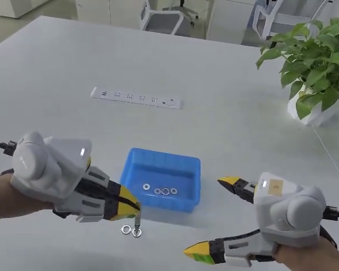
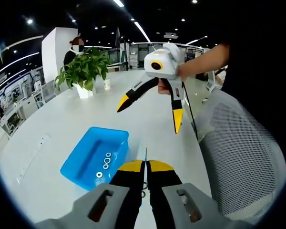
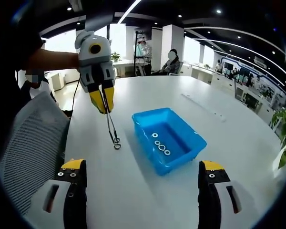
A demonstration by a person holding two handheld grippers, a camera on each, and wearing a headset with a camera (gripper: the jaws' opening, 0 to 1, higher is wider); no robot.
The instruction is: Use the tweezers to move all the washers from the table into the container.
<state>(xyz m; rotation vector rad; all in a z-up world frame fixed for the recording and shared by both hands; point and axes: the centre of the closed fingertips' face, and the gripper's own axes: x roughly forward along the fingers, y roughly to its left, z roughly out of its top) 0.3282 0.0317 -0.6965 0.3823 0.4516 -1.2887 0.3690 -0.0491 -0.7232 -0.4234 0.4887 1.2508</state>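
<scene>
One of the pair, the left hand-held gripper, sits at the left of the head view. Its yellow-tipped jaws are pressed together on thin metal tweezers, which point down at the white tabletop. The tweezer tips meet the right-hand one of two small silver ring-shaped washers. These lie side by side just in front of the shallow blue plastic container. Whether that washer is already pinched is too small to tell. Four more washers lie in a row on the container's floor. Further right, the right hand-held gripper hovers with its jaws wide apart, holding nothing.

The step in hand looks like picking up a washer. It is best to catch the rim between the tips with a gentle, even squeeze and lift straight up until it clears the near wall. Then carry it just over the floor and let go low, so it does not bounce out. The right hand-held gripper could steady the container.
</scene>
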